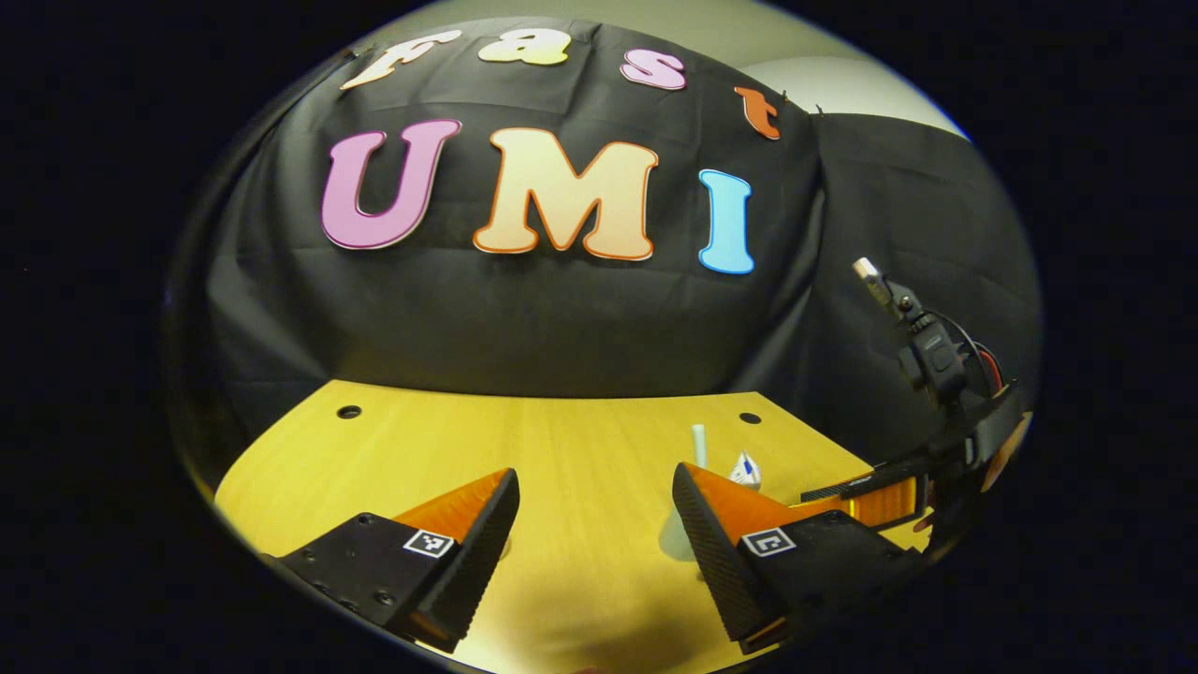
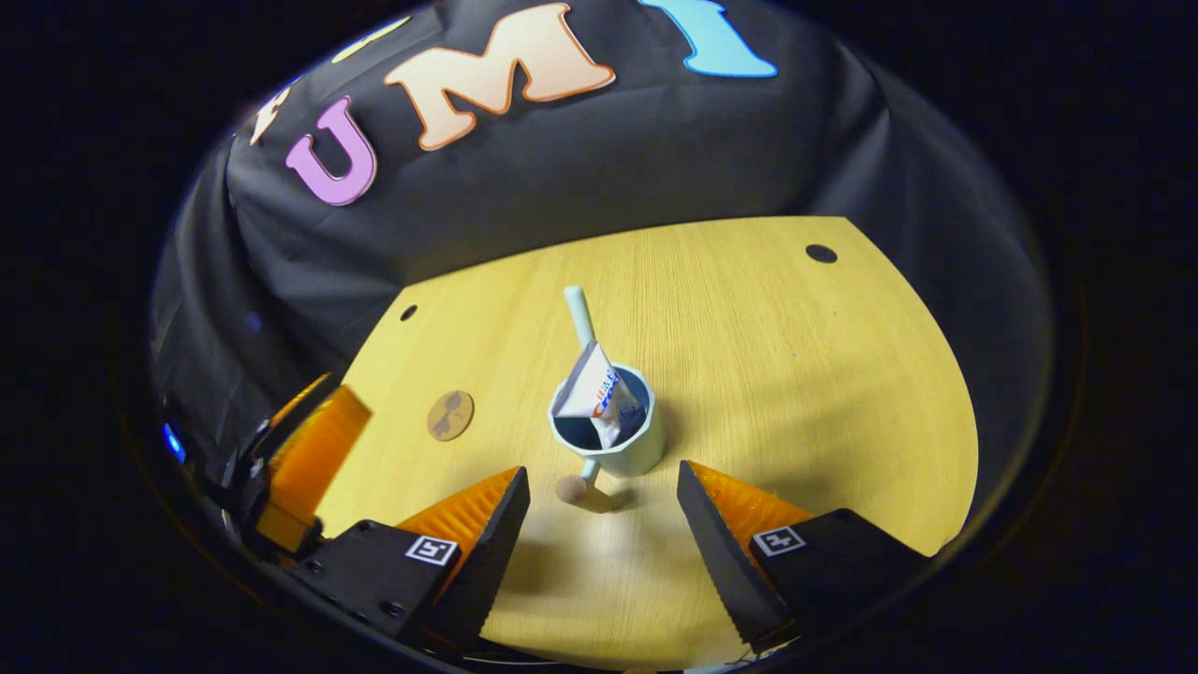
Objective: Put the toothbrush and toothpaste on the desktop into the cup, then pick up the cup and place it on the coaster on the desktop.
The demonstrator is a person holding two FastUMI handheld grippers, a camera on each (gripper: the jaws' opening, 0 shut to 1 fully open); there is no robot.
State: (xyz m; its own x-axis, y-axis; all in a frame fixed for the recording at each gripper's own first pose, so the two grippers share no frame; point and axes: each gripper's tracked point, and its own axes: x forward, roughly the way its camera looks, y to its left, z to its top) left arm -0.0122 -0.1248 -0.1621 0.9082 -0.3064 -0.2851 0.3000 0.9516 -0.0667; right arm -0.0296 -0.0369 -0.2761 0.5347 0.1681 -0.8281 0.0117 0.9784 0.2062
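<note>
A: Where do you stand on the task?

B: The loading looks done. In your right gripper view the toothbrush (image 2: 578,316) and the toothpaste (image 2: 597,393) both stand in the cup (image 2: 618,440), leaning out over its rim.

A: And what is left?

B: The cup sits on bare desktop (image 2: 796,374), well apart from the coaster (image 2: 450,415), which lies off to its left in that view. You have yet to lift the cup and set it there.

A: How are your jaws?

B: Your right gripper (image 2: 604,510) is spread wide and holds nothing, with the cup just beyond its fingertips. Your left gripper (image 1: 596,510) is spread too, empty over the desktop, the cup partly hidden behind one finger.
</note>
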